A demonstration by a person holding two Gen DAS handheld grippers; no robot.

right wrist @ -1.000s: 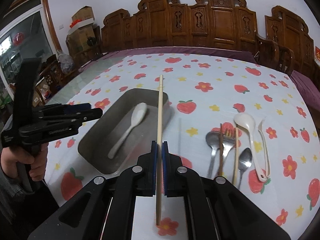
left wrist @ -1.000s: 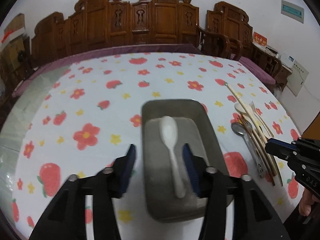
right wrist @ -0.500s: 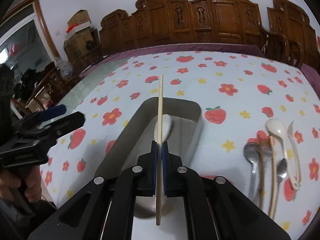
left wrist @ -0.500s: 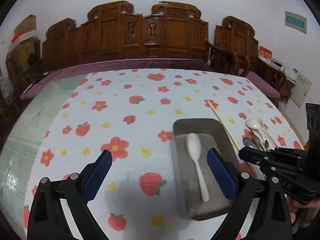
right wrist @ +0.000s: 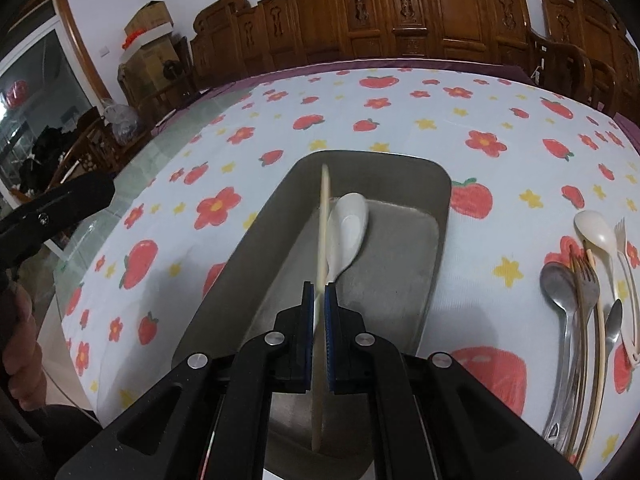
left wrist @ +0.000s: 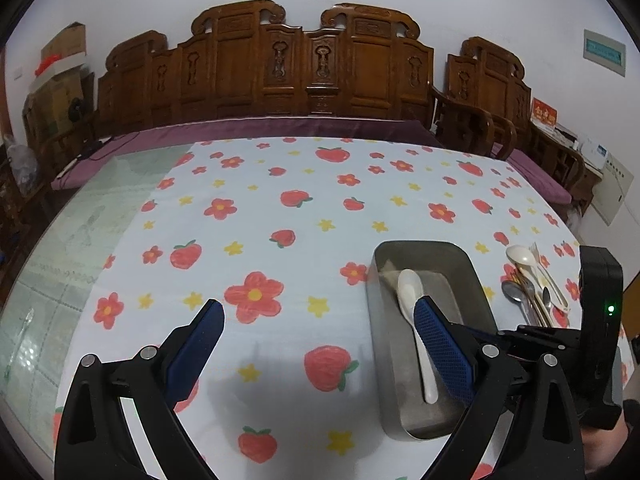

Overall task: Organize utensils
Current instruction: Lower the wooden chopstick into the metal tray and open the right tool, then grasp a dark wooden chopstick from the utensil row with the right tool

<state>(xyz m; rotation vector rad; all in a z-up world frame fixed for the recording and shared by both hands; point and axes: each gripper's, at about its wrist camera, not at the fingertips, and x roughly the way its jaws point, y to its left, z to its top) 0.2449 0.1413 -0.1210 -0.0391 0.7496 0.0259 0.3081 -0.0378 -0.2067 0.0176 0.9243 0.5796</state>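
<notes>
Tray (right wrist: 438,240) holds white spoon (right wrist: 348,232); right hand-held gripper (right wrist: 318,300) clamps chopstick (right wrist: 322,224) above it, left hand-held gripper (left wrist: 320,334) gapes empty.

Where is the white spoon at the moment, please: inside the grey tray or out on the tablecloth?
Inside: the white spoon lies flat on the grey tray floor.

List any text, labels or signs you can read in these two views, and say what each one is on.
No text here can be read.
Green-framed sign on the wall: lettering too blurred.
Red card on the side furniture: gold characters, too small.
Panel low on the right wall: small print, illegible.
Cardboard boxes in the corner: no readable marking.
Tray, chopstick and both grippers: no lettering shows.
</notes>
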